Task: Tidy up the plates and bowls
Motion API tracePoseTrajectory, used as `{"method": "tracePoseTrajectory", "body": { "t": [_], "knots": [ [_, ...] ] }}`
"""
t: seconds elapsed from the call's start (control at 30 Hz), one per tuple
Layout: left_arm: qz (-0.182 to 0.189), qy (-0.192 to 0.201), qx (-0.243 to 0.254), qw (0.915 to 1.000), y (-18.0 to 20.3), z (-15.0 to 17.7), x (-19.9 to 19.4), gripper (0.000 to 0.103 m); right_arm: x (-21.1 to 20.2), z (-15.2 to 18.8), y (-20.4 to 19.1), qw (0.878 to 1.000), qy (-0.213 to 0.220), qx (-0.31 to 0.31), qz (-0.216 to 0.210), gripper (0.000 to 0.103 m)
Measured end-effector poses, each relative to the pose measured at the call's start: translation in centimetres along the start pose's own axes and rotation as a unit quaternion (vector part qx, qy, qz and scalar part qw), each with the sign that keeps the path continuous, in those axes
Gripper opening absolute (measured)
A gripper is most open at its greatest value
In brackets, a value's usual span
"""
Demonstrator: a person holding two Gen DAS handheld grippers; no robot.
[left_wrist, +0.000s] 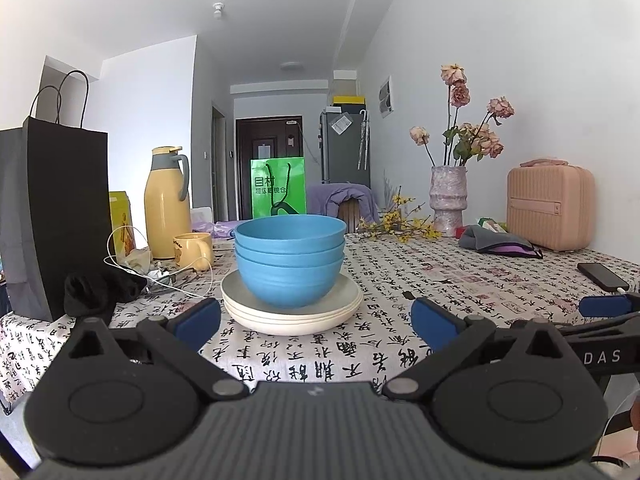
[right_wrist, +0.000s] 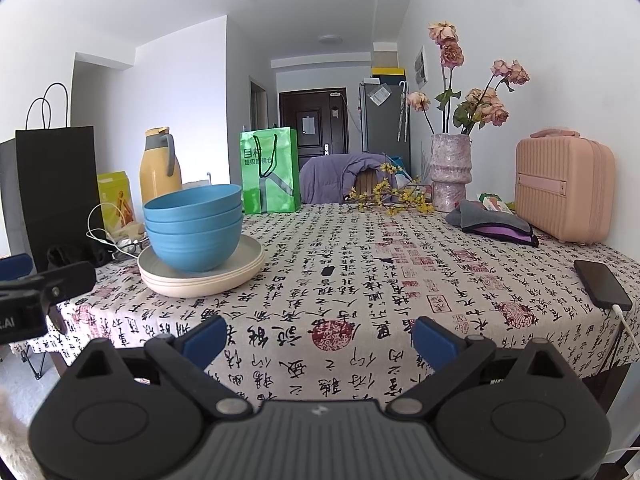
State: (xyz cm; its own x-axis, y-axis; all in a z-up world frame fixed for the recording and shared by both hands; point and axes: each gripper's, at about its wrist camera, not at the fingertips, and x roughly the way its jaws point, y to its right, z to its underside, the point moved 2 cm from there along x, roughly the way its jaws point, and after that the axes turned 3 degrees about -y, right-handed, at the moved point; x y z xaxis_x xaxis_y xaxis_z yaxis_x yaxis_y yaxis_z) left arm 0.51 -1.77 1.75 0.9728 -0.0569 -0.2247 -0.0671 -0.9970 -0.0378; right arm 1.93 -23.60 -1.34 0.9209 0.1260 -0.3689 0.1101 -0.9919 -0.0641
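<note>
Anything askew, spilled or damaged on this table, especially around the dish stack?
Nothing stands out. The blue bowls sit nested and upright on the cream plates, evenly stacked. Both hand-held grippers, left and right, are open and apart from them.

matt plastic bowls (left_wrist: 290, 264), printed cloth tablecloth (left_wrist: 460, 280)

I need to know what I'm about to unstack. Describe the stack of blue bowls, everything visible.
The blue bowls are three matte, plastic-looking bowls nested upright, rims showing as stepped bands. They appear empty from this low angle. The bottom bowl sits on the top plate of the cream plates, on the patterned tablecloth. Neither gripper touches them.
</note>
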Motion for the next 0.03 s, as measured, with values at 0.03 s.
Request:
{"method": "tracePoseTrajectory", "body": {
  "t": [0.03],
  "knots": [
    [0.004, -0.001, 0.002, 1.0, 0.11, 0.02, 0.04, 0.103, 0.0, 0.0, 0.0, 1.0, 0.0, 0.0, 0.0, 0.1]
  ]
}}
